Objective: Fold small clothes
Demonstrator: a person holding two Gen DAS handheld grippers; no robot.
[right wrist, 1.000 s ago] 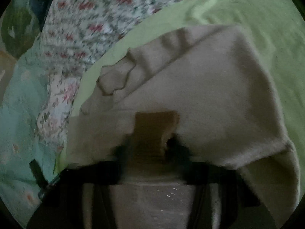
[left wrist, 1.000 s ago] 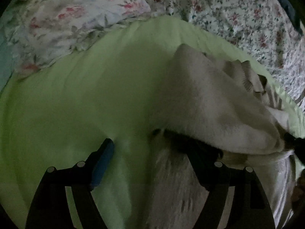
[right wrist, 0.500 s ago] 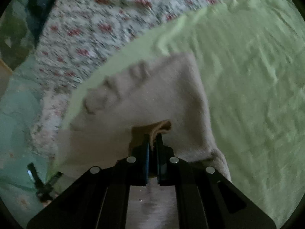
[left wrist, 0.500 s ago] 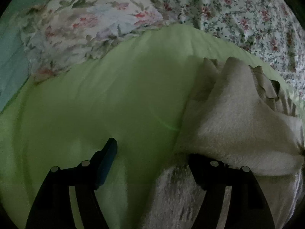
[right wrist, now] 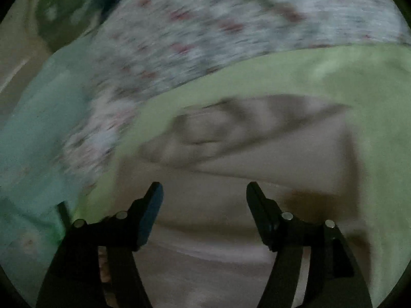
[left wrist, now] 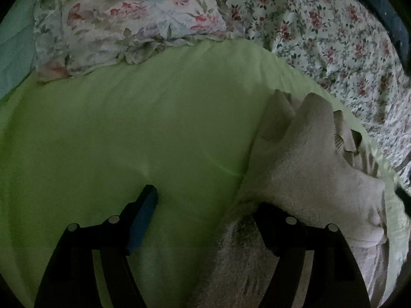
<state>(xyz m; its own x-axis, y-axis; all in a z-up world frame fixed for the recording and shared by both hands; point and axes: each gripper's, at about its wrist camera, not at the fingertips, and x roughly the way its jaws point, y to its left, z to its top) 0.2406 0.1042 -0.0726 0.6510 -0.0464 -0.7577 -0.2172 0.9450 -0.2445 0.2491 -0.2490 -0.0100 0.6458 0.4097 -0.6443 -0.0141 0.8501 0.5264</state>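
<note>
A beige garment lies bunched on a light green sheet, at the right of the left wrist view. My left gripper is open; its right finger sits under a fold of the garment, its left finger over bare sheet. In the blurred right wrist view the same garment lies folded over itself just ahead of my right gripper, which is open and empty above the cloth.
A floral pillow lies at the back left and a floral bedspread at the back right. A pale teal cloth lies left of the green sheet in the right wrist view.
My right gripper was shut on an edge of the garment and has opened, letting it drop onto the sheet. The garment has settled lower. My left gripper stayed open.
</note>
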